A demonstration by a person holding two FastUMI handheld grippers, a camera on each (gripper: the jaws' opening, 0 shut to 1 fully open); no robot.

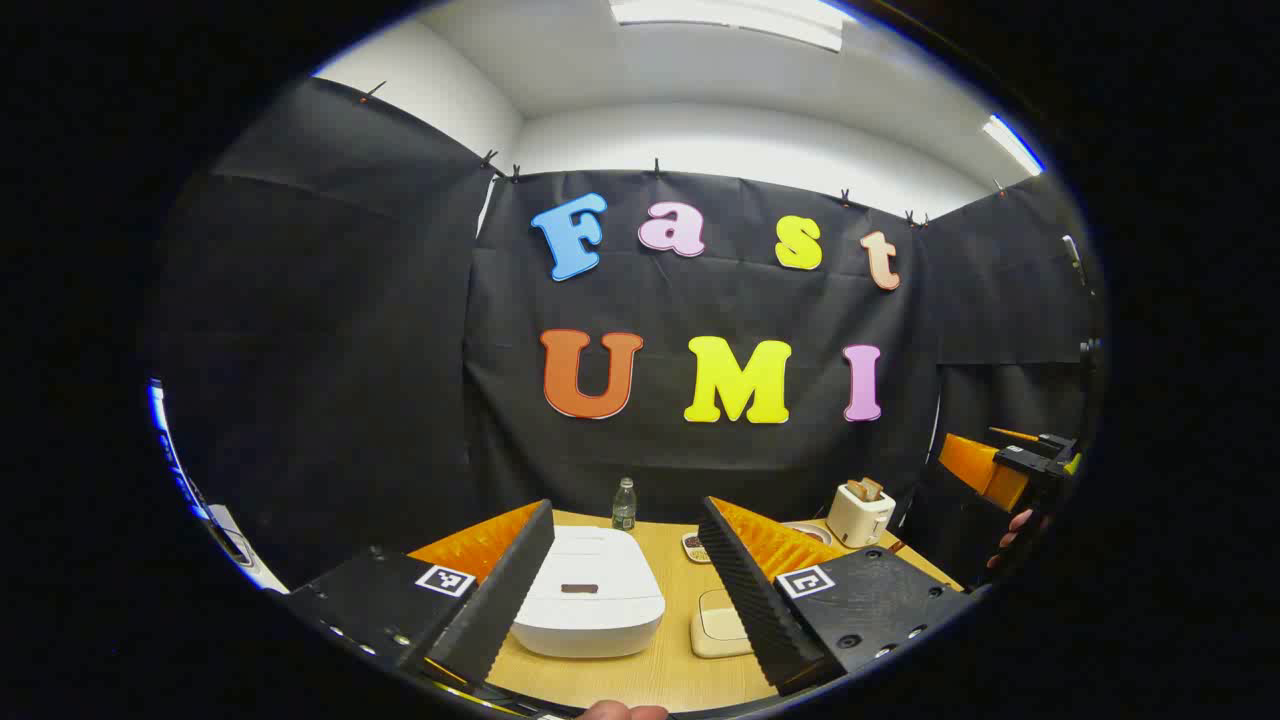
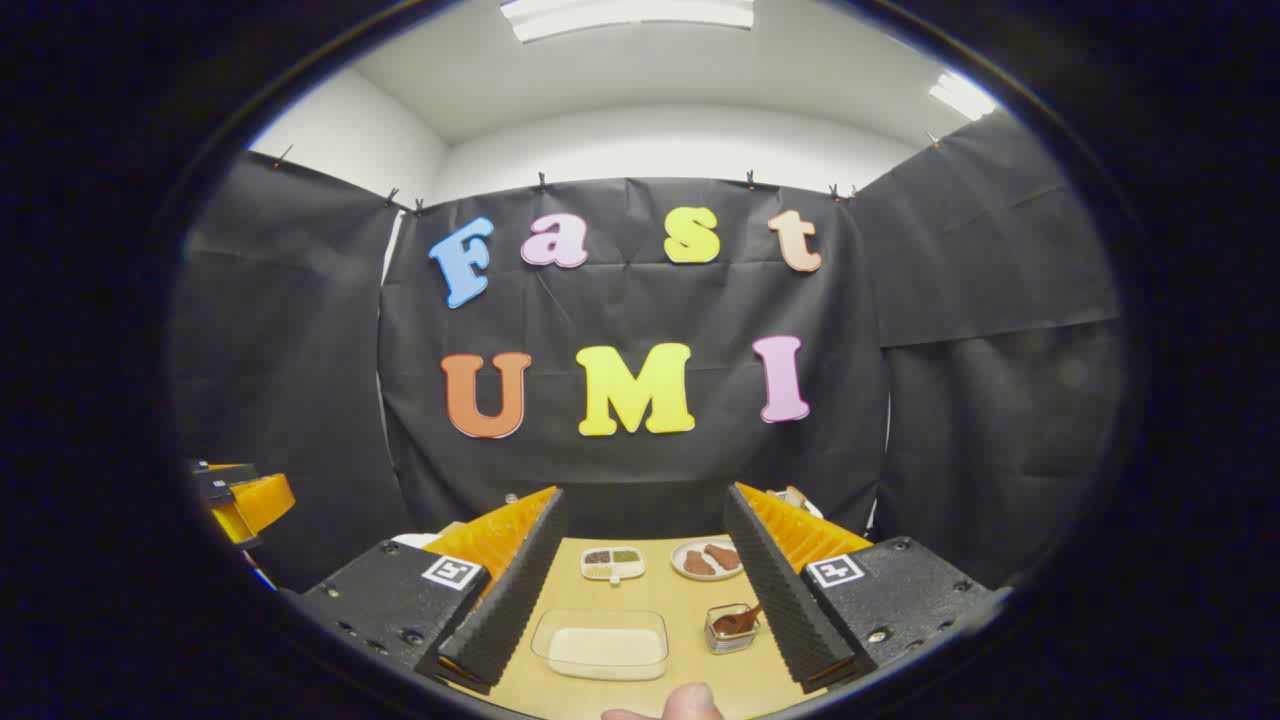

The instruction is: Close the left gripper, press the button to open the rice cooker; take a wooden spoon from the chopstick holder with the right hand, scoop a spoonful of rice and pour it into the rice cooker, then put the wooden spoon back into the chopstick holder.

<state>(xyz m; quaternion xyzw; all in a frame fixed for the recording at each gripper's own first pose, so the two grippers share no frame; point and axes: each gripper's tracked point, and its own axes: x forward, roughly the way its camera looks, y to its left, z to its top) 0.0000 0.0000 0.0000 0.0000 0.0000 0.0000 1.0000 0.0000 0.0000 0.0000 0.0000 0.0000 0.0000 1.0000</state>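
Left gripper view: we see the left tool (image 1: 625, 585) wide open, holding nothing, above the wooden desk (image 1: 670, 675). The white rice cooker (image 1: 590, 592), lid shut, sits on the desk between its fingers (toaster (image 1: 860, 512) and water bottle (image 1: 624, 504) farther back). The right tool (image 1: 1010, 465) hangs at the right edge; we cannot tell its state here.

Right gripper view: we see the right tool (image 2: 645, 590) wide open, empty. A clear tray of rice (image 2: 600, 645) lies near, between its fingers; the chopstick holder (image 2: 731, 628) with the wooden spoon (image 2: 738, 620) stands just right of the tray.
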